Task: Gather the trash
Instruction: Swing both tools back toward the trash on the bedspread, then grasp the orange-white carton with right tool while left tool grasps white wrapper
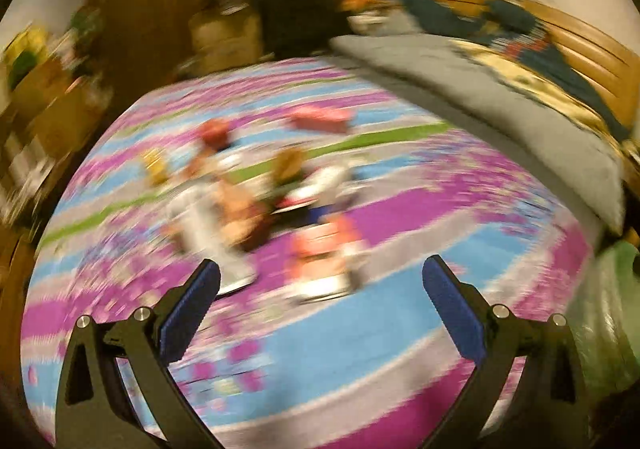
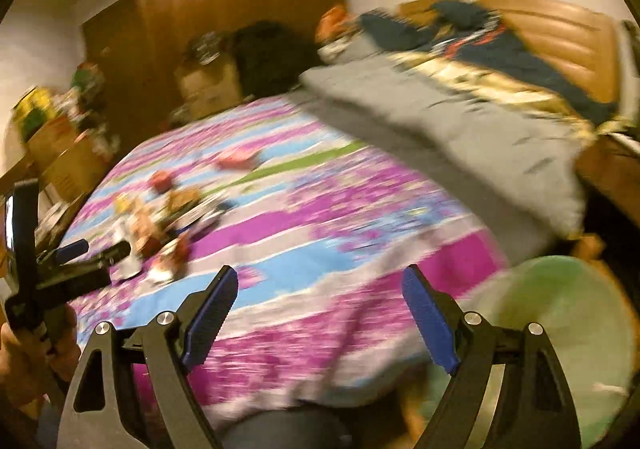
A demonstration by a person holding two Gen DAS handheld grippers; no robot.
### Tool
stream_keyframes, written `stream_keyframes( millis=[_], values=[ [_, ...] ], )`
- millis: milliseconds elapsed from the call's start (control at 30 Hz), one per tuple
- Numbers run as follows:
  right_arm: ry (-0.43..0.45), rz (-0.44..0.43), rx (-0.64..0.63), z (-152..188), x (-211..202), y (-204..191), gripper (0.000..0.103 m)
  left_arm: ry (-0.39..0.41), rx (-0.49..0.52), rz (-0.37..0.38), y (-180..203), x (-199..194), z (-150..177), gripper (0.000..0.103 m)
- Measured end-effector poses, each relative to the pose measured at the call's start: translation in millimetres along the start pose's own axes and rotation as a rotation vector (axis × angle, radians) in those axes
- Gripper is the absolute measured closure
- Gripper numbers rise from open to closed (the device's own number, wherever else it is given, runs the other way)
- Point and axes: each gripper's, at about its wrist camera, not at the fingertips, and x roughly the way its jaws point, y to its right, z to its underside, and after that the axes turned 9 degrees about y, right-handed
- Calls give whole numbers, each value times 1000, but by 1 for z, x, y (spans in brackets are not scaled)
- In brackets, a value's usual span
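Note:
Both views are smeared by motion. A pile of trash [image 1: 260, 201], made of crumpled wrappers and small packets, lies on the pink, blue and purple bedsheet [image 1: 360, 329]. A red wrapper [image 1: 320, 119] lies apart, farther back. My left gripper [image 1: 322, 281] is open and empty, just short of the pile's near edge. In the right wrist view the pile [image 2: 160, 225] sits at the left, with the left gripper [image 2: 98, 249] beside it. My right gripper [image 2: 320, 285] stands open with nothing in it, over the sheet's near part. A pale green trash bag [image 2: 560, 313] gapes at the lower right.
A grey blanket [image 2: 440, 129] and dark bedding cover the bed's right side below a wooden headboard [image 2: 560, 37]. A wooden wardrobe [image 2: 232, 9] stands behind. Boxes and clutter [image 2: 60, 129] crowd the left. A hand [image 2: 24, 349] holds the left gripper.

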Motion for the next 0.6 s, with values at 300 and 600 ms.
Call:
stream_keyframes(
  millis=[300,600],
  values=[
    [-165,-293,-17,21,110,-114,26,-94,-238,-94,-106,40,3,5],
    [-285,-481,5,32,188,-163,42,-160,-228,-15,-117,98,-3,15]
  ],
)
